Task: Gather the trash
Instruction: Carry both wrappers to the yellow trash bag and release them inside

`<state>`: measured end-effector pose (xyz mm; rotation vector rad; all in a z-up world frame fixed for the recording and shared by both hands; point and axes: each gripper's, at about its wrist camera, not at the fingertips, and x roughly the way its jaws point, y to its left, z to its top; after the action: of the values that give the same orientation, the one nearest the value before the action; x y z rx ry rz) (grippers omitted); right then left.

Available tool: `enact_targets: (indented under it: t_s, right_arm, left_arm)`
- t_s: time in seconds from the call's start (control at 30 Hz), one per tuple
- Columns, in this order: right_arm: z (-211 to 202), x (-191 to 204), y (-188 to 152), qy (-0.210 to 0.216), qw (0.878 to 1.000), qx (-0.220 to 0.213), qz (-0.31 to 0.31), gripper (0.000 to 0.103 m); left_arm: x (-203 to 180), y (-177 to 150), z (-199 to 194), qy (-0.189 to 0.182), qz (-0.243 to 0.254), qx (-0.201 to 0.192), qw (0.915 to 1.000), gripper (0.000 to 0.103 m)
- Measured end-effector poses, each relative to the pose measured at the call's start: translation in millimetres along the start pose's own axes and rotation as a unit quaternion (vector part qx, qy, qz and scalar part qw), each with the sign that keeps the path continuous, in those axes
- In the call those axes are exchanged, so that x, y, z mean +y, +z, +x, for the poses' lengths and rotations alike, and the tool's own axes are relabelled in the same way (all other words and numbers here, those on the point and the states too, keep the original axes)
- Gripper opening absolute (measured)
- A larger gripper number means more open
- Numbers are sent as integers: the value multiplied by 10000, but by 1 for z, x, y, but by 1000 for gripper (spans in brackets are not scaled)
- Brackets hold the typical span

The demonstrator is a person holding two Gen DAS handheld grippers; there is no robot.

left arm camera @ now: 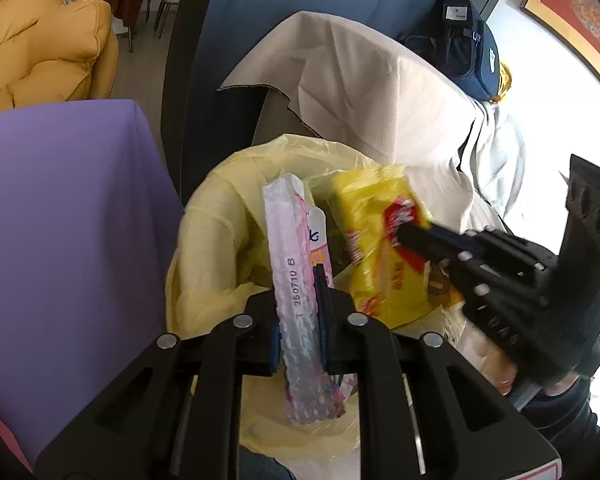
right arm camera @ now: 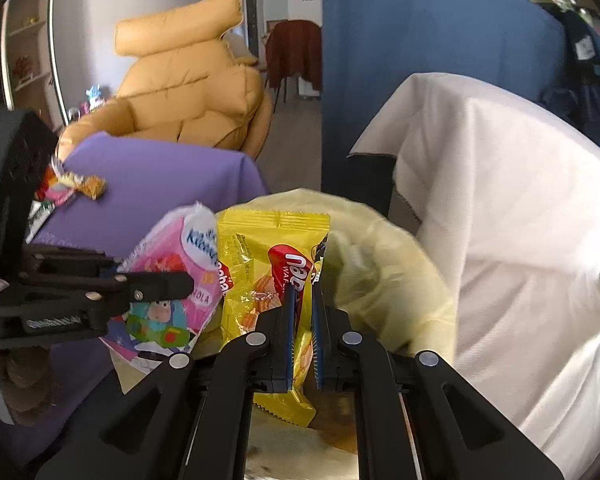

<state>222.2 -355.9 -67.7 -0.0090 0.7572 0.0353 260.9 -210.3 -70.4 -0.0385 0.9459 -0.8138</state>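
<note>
- On your far left stands a table under a purple cloth (right arm camera: 156, 184); only your right wrist view shows the small twisted candy wrappers (right arm camera: 74, 186) lying on it, well apart from the bin.
- Your left gripper (left arm camera: 300, 300) has a pink-and-white snack wrapper (left arm camera: 290, 280) standing edge-on between its fingers over the bin. The jaws are slightly apart, and I cannot tell whether the pads still press on it.
- That wrapper's crimped edge reads "T 250710 B" in your left wrist view. Your right wrist view shows its face instead: a blue-lettered word too warped to read, "OLA", and a cartoon spaceman figure.
- The yellow trash bag (left arm camera: 216, 216) lines the bin in the middle, with both wrappers over its open mouth.
- Your right gripper (right arm camera: 302, 312) is clenched on a yellow wafer packet (right arm camera: 260, 264); its red logo reads "nab", with "WAF" beneath.
- To your right a white cloth (right arm camera: 500, 208) drapes a piece of furniture just beside the bag.
- Farthest right, only the left wrist view shows a navy bag (left arm camera: 470, 44) and a framed picture (left arm camera: 576, 12).
</note>
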Motion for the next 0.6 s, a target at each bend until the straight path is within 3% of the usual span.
enact_targets:
  t_s: [0.1, 0.27, 0.37, 0.47, 0.53, 0.6]
  right_arm:
    - [14, 8, -1, -132, 9996, 203, -137, 9]
    - [22, 0, -1, -573, 9980, 269, 26, 9]
    - [18, -11, 1, -630, 9975, 260, 176, 9]
    - [13, -17, 0, -251, 9990, 273, 267, 10]
    - [6, -17, 0, -262, 9992, 150, 275, 12]
    - [1, -17, 0, -282, 9993, 40, 223, 25]
  left_arm:
    - [1, 1, -3, -47, 11, -26, 10000, 24]
    - [2, 4, -6, -67, -3, -48, 10000, 25]
    - [0, 4, -8, -45, 60, -80, 9999, 25]
    - [-5, 6, -6, -9, 141, -90, 9999, 12]
    - [-8, 9, 0, -50, 168, -21, 9998, 7]
    - [-12, 12, 9, -47, 204, 24, 9998, 7]
